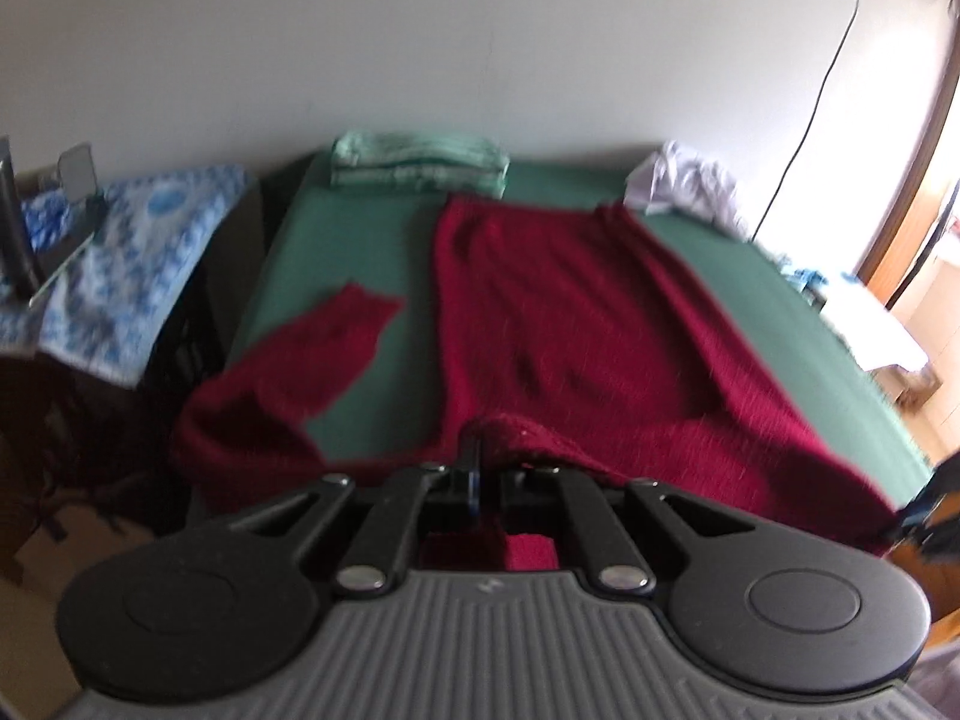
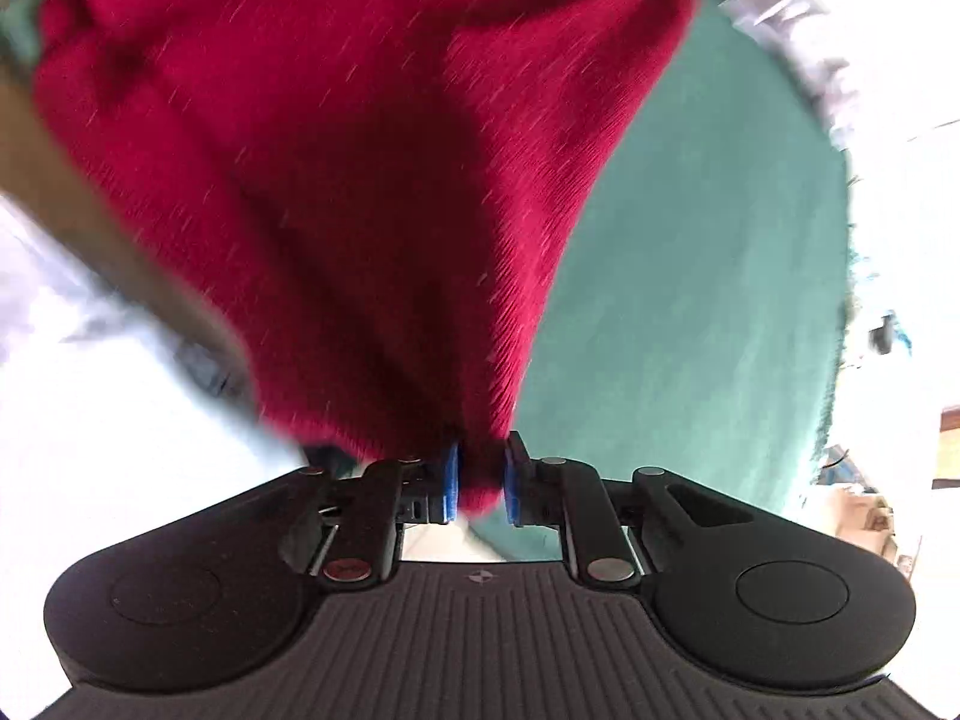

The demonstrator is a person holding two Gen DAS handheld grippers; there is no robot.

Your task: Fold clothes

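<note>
A dark red knitted sweater (image 1: pixel 570 324) lies spread over the green cloth-covered table (image 1: pixel 348 240), one sleeve (image 1: pixel 312 354) angled out to the left. My left gripper (image 1: pixel 489 468) is shut on the sweater's near edge, and red fabric bunches over its fingers. In the right wrist view the red sweater (image 2: pixel 372 180) hangs taut in front of the camera. My right gripper (image 2: pixel 480 480) is shut on a fold of it between the blue pads (image 2: pixel 450 480). The right gripper (image 1: pixel 924 516) shows at the far right edge of the left wrist view.
A folded pale green towel (image 1: pixel 420 165) sits at the table's far edge by the wall. A crumpled white garment (image 1: pixel 684 180) lies at the far right corner. A blue-and-white patterned cloth (image 1: pixel 132 252) covers furniture on the left. A black cable (image 1: pixel 810 114) hangs down the wall.
</note>
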